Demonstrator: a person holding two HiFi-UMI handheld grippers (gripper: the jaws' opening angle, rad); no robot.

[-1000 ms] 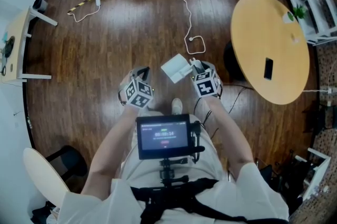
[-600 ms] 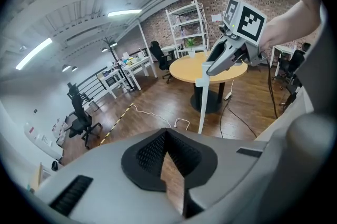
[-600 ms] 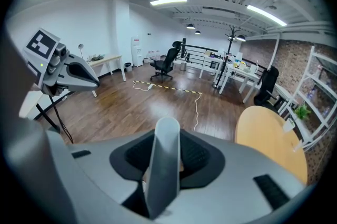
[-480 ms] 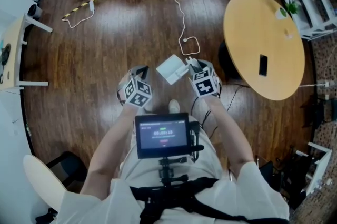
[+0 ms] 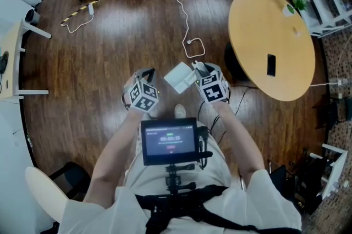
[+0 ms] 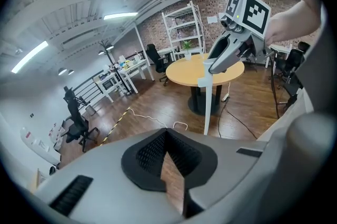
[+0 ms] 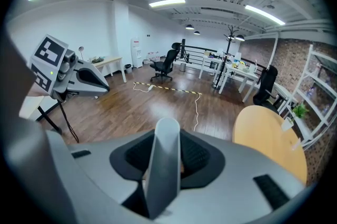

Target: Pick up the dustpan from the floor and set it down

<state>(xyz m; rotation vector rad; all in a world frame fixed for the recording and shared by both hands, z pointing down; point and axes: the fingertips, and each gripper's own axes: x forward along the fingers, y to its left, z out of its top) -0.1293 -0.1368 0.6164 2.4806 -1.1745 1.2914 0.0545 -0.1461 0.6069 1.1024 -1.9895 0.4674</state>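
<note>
**A:** Head view first; where is the white plastic dustpan?

**B:** Off the dark wooden floor; it hangs in the air just ahead of the person's feet, carried by the right hand-held gripper.

**A:** How is it gripped, and why there?

**B:** The right gripper view shows the jaws clamped on the pale handle, which runs straight out between the pads; I judge the handle is chosen because it is narrow enough to pinch, while the pan's broad tray is not; from the left gripper view the pan hangs edge-on below that grip.

**A:** And the left hand-held gripper?

**B:** Its jaws meet at the tips with nothing between them; it sits beside the pan, apart from it, probably kept clear because one grip is enough for so light a thing.

**A:** What remains?

**B:** The pick-up looks done; the setting down is not yet done; the bare floor ahead seems the likely spot, though the round yellow tabletop also stands near.
</note>
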